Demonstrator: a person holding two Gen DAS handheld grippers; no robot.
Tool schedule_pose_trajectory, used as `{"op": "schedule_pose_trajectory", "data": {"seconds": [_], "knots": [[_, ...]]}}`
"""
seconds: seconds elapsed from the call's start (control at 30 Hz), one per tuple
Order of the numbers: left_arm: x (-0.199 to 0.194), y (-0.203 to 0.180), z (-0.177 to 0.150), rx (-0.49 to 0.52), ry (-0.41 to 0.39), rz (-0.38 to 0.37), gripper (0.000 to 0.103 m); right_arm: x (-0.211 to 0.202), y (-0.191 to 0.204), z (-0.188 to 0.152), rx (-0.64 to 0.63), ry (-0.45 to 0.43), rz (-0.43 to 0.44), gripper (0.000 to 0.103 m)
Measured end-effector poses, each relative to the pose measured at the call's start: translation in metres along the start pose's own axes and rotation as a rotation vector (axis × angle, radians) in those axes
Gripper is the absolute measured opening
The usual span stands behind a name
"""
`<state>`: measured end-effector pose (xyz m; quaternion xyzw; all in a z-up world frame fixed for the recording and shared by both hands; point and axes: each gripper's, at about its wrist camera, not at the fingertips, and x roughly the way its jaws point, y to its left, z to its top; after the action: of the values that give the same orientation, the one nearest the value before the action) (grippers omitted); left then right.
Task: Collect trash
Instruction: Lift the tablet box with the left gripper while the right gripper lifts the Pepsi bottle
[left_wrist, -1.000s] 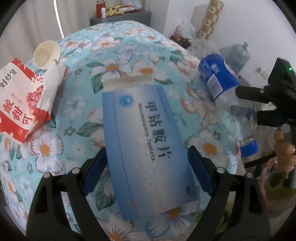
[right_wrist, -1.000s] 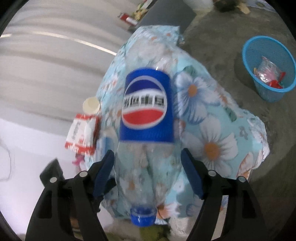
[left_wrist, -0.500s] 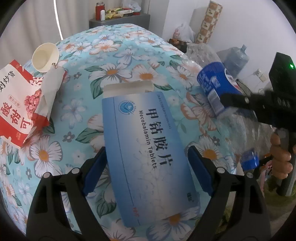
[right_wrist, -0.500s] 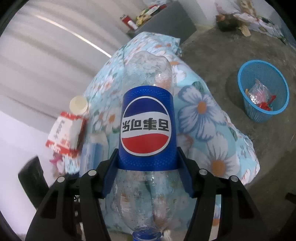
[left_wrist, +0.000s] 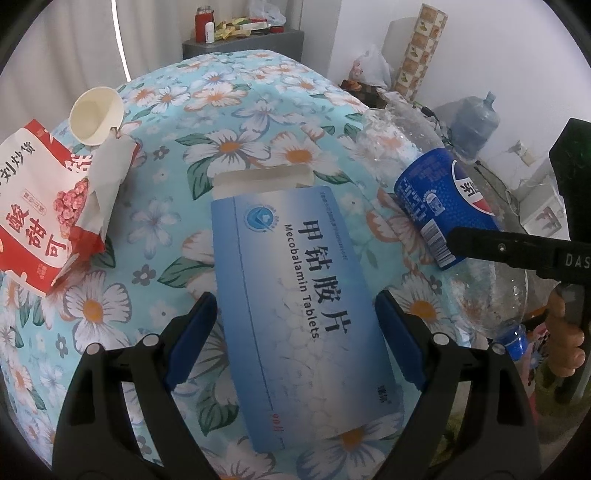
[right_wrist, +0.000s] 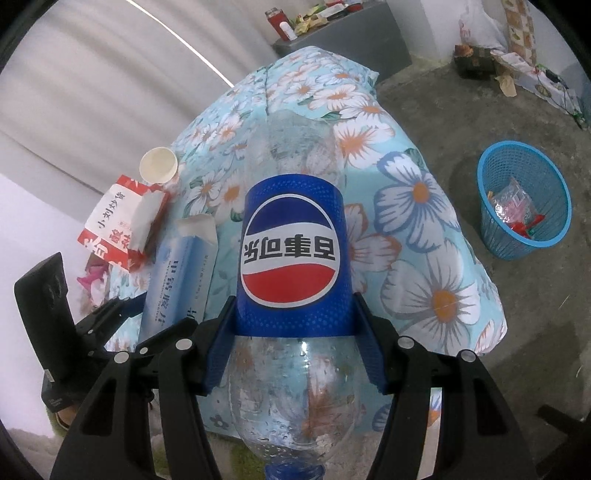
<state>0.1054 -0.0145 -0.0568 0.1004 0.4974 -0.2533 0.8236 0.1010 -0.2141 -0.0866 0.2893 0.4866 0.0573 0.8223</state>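
A blue and white tablet box (left_wrist: 295, 280) lies lengthwise between the pads of my left gripper (left_wrist: 295, 299), which is shut on its long edges just above the floral tablecloth (left_wrist: 240, 122). A clear cola bottle (right_wrist: 291, 254) with a blue label sits in my right gripper (right_wrist: 294, 314), shut on the label's lower end, with the blue cap pointing toward the camera. In the left wrist view the bottle (left_wrist: 443, 206) hangs at the table's right edge, one black finger (left_wrist: 509, 247) across it. The box (right_wrist: 181, 273) also shows left of the bottle.
A paper cup (left_wrist: 96, 118) and a torn red snack bag (left_wrist: 37, 206) lie at the table's far left. A blue mesh basket (right_wrist: 524, 199) holding wrappers stands on the concrete floor to the right. A water jug (left_wrist: 474, 125) and a grey cabinet (left_wrist: 243, 48) stand beyond the table.
My right gripper's jaws closed onto the bottle's label and rolled, so the table now stands more upright in its view. The left gripper and box have not moved.
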Motion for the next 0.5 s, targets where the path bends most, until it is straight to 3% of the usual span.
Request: {"op": "schedule_pose_trajectory", "data": {"seconds": [0.5], "knots": [[0.0024,-0.0015,-0.0010,0.007,0.008,0.011,0.083,0.0010,-0.0004,0.0005,0.006,0.001,0.005,0.059]]}}
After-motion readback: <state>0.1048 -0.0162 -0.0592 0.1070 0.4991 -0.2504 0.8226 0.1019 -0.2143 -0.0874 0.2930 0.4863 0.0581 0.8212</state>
